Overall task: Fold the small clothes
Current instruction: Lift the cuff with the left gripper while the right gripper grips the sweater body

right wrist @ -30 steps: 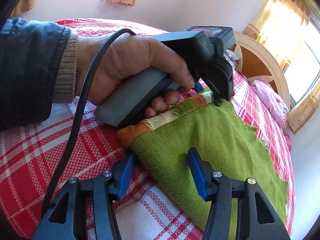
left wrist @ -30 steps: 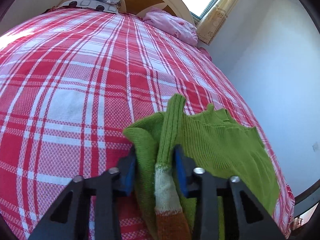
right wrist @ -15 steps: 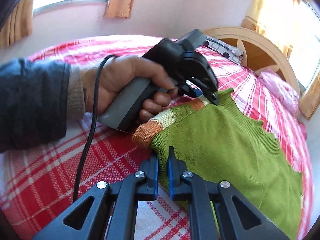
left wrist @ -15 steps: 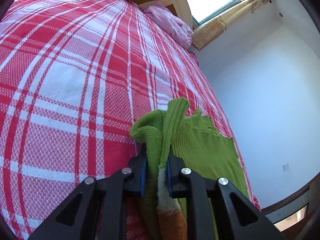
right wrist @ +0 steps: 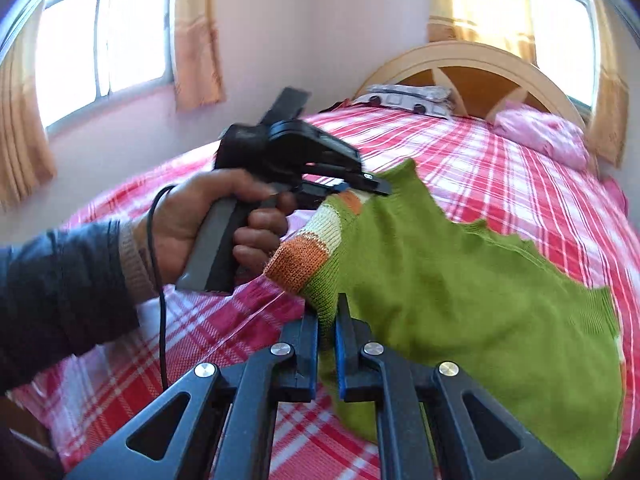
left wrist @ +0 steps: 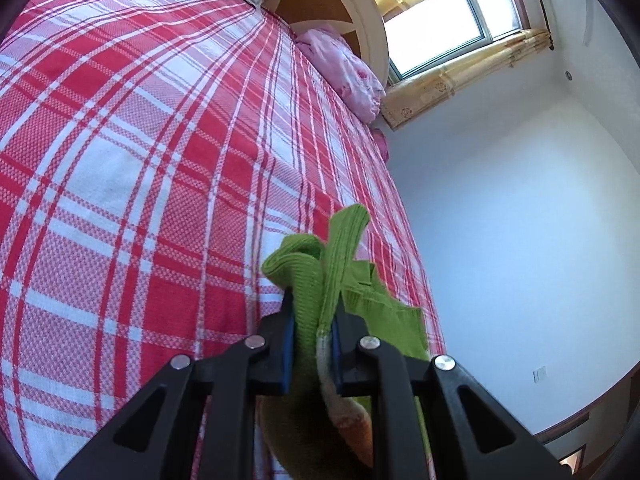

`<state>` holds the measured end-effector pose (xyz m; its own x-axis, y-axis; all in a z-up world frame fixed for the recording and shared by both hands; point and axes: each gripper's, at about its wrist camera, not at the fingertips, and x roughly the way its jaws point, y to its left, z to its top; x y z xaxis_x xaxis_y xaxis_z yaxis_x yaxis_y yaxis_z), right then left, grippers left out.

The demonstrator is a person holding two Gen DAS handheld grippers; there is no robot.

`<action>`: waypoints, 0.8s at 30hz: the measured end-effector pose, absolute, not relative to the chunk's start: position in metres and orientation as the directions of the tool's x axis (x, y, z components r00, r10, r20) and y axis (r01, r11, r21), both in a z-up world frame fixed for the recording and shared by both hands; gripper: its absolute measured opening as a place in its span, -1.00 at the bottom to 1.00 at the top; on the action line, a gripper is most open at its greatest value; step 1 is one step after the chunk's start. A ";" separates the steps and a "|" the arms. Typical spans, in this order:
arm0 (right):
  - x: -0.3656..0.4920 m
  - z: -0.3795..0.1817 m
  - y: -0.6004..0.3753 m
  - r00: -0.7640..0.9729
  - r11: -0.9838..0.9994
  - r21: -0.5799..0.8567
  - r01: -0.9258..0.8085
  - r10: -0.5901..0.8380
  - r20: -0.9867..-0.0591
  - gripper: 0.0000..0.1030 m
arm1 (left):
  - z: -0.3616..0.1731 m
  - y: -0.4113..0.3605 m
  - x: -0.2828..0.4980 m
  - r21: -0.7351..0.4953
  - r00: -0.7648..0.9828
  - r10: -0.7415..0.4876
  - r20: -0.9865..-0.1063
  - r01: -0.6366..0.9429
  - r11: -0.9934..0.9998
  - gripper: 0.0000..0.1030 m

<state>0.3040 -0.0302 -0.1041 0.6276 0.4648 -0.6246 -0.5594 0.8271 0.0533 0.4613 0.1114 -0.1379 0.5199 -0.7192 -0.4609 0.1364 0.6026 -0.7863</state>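
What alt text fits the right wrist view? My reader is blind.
The right gripper pinches the near edge of a green sweater over a red plaid bed. A hand holds the left gripper, clamped on its striped cuff.

The sweater [right wrist: 460, 300] hangs above the bedspread [right wrist: 500, 168], pinched at two points along its near edge: the right gripper [right wrist: 327, 320] clamps it in the foreground of the right wrist view, and the left gripper [right wrist: 356, 188] clamps it further back and to the left, in the person's hand [right wrist: 208, 216]. From there the garment spreads to the right and back down onto the bed. Behind it, at the far end of the bed, a pillow [right wrist: 540, 132] lies on the right before the headboard [right wrist: 472, 68], and folded bedding [right wrist: 408, 100] lies on the left.
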 end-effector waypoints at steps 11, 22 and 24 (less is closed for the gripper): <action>0.298 -0.083 -0.101 0.663 0.851 0.175 -0.495 0.500 -0.557 -0.89 | -0.076 0.059 0.456 -0.760 0.517 -0.748 -0.415 0.255 0.598 -0.73; 0.289 -0.073 -0.165 0.687 0.864 0.251 -0.436 0.500 -0.527 -0.90 | -0.053 -0.006 0.464 -0.727 0.476 -0.764 -0.436 0.314 0.610 -0.74; 0.287 -0.070 -0.179 0.695 0.868 0.260 -0.423 0.494 -0.522 -0.90 | -0.050 -0.018 0.464 -0.725 0.467 -0.769 -0.437 0.324 0.608 -0.74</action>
